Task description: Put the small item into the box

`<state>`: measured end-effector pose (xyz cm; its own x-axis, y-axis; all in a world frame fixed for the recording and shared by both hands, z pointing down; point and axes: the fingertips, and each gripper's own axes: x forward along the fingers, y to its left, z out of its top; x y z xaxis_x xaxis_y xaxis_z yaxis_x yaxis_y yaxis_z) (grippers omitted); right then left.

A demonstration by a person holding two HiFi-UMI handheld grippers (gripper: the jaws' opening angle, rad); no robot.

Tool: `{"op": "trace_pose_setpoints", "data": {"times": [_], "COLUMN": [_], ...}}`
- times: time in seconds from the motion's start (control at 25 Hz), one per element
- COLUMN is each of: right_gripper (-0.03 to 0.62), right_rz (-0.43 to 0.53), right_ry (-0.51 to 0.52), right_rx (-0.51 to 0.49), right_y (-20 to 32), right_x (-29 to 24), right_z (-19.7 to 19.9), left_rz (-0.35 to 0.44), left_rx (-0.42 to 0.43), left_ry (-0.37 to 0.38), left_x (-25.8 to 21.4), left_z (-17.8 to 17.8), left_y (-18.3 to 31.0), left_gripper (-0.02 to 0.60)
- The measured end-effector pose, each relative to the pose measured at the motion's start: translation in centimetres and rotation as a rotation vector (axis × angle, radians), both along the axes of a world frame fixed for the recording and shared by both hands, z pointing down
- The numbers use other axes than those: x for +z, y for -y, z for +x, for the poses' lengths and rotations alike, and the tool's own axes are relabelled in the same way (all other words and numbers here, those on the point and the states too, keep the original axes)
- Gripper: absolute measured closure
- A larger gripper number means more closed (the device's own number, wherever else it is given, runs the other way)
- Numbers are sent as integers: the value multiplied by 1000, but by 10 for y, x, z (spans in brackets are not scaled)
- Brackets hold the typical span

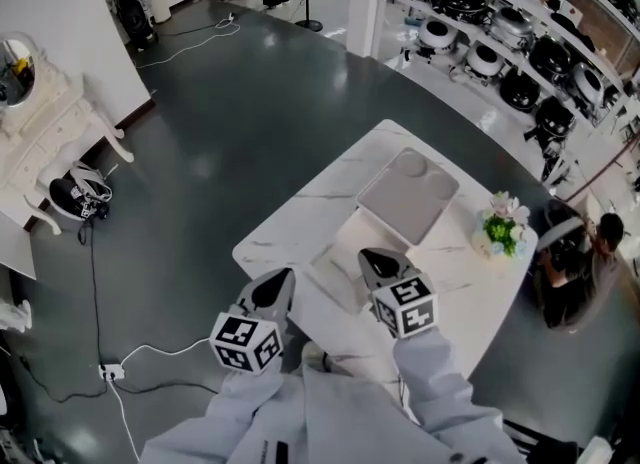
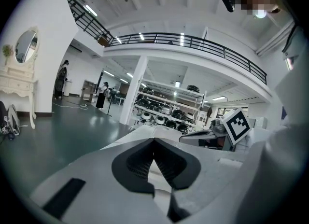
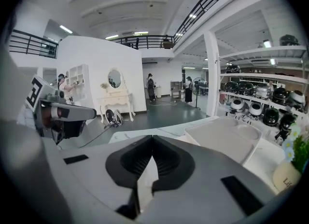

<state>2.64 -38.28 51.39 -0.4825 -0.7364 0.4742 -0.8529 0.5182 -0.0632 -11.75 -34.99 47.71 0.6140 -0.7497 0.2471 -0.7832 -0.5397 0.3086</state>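
Note:
Both grippers hang over the near end of a white marble table (image 1: 300, 212). My left gripper (image 1: 283, 277) has its jaws closed tip to tip, and in its own view the left gripper (image 2: 154, 141) has nothing between them. My right gripper (image 1: 368, 254) is shut too, and the right gripper (image 3: 153, 138) holds nothing that I can see. A flat white box (image 1: 340, 250) lies on the table between and just beyond the two grippers. No small item shows in any view. Grey sleeves cover the table's near edge.
A grey tray (image 1: 408, 194) lies beyond the box, and the same tray (image 3: 227, 138) shows in the right gripper view. A flower pot (image 1: 500, 230) stands at the table's right edge, with a seated person (image 1: 575, 257) past it. Cables and a power strip (image 1: 110, 370) lie on the dark floor at the left.

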Motion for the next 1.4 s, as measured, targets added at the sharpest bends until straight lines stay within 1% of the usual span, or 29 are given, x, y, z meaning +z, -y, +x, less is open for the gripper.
{"op": "trace_pose_setpoints", "data": {"times": [0.16, 0.52, 0.84, 1.04, 1.2, 1.4], "right_gripper": [600, 600, 600, 600, 600, 600], "right_rz": [41, 169, 229, 247, 278, 287], "right_ry": [83, 273, 324, 345, 339, 356], "right_rx": [10, 23, 69, 105, 128, 152], "right_y": [-3, -12, -18, -24, -26, -30], "right_x": [-17, -62, -86, -95, -104, -107], "right_z": [6, 14, 26, 34, 41, 50], "left_rz": [33, 95, 158, 190, 201, 209], "left_rx": [-8, -23, -23, -44, -52, -55], "left_ry": [2, 7, 13, 12, 9, 16], "left_x": [-12, -37, -57, -67, -72, -74], "left_z": [-4, -11, -19, -31, -35, -37], "left_y": [3, 4, -1, -5, -6, -10], "left_gripper": [583, 583, 583, 583, 583, 583]}}
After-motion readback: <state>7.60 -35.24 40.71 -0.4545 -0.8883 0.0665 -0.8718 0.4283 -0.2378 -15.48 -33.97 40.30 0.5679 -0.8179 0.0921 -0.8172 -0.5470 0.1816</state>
